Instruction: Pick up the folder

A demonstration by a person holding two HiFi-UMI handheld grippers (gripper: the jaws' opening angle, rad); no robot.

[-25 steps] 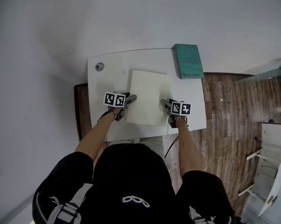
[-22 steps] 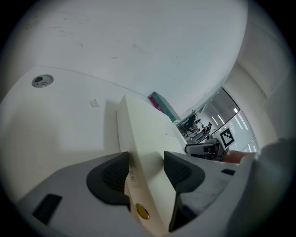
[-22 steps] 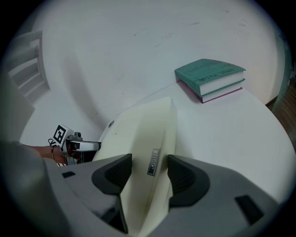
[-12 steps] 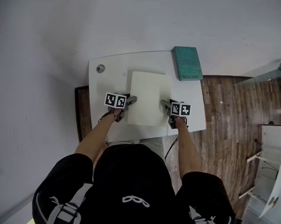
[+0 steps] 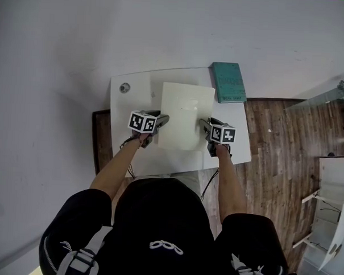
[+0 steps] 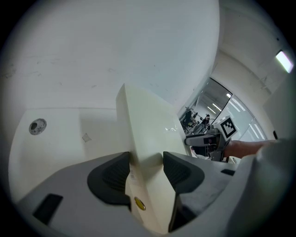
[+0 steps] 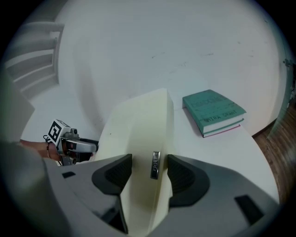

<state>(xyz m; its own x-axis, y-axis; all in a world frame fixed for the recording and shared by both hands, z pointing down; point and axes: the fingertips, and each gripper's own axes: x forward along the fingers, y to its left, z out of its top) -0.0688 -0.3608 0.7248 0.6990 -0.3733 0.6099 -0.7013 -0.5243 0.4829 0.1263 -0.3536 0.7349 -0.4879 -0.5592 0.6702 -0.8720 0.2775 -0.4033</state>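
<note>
A cream folder (image 5: pixel 184 114) is held level above the white table (image 5: pixel 131 158), gripped at both side edges. My left gripper (image 5: pixel 161 120) is shut on its left edge, and my right gripper (image 5: pixel 202 124) is shut on its right edge. In the left gripper view the folder (image 6: pixel 148 134) runs edge-on between the dark pads, with a small brass stud near the jaws. In the right gripper view the folder (image 7: pixel 138 139) sits between the pads beside a metal clip (image 7: pixel 155 165).
A teal book (image 5: pixel 229 82) lies at the table's far right corner, also seen as the teal book (image 7: pixel 215 112) in the right gripper view. A round cable hole (image 5: pixel 124 87) is at the far left. Wooden floor (image 5: pixel 279 150) lies to the right, a white wall behind.
Both grippers have risen with the folder between them; it now looks larger and sits further from the table's near edge.
</note>
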